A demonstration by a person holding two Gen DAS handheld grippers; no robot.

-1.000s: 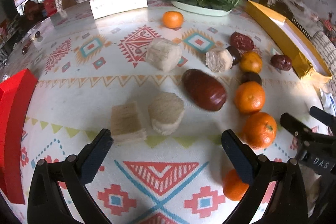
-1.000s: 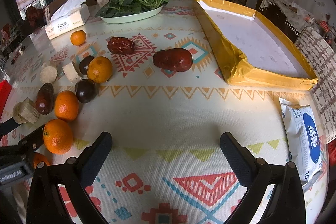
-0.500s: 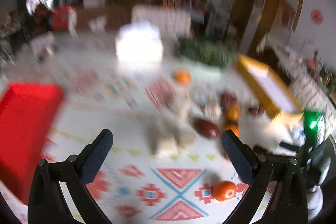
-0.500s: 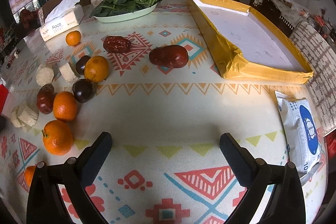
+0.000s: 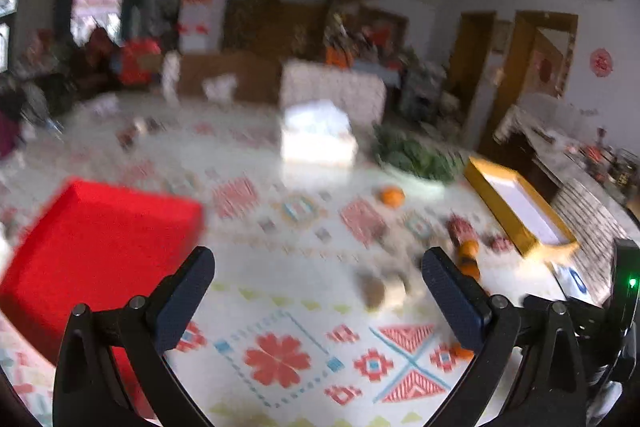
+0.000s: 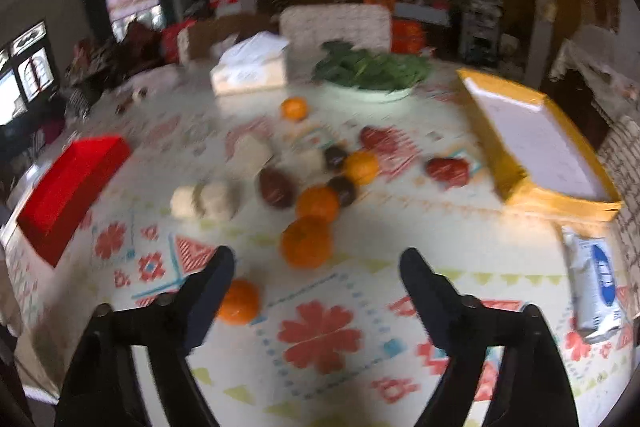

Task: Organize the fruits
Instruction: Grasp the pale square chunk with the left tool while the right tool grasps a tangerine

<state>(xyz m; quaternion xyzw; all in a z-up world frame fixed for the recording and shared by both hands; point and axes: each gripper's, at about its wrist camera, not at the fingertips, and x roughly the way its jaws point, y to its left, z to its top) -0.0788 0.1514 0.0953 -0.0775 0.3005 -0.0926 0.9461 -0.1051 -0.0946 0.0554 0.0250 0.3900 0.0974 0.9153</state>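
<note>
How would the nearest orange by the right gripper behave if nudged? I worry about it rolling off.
The orange looks round on a flat tablecloth, so it would probably roll. Its skin seems firm, likely not fragile. Nothing visibly blocks it toward the near edge.

We were in a home dining room: patterned tablecloth (image 6: 320, 339), tissue box (image 6: 250, 69), plate of greens (image 6: 370, 73), wooden doors (image 5: 472, 67).

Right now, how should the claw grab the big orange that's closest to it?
Squeeze the big orange across its round middle, coming down from above. Another orange touches its far side, so put the right claw, empty and closing, on its free left and right sides.
</note>
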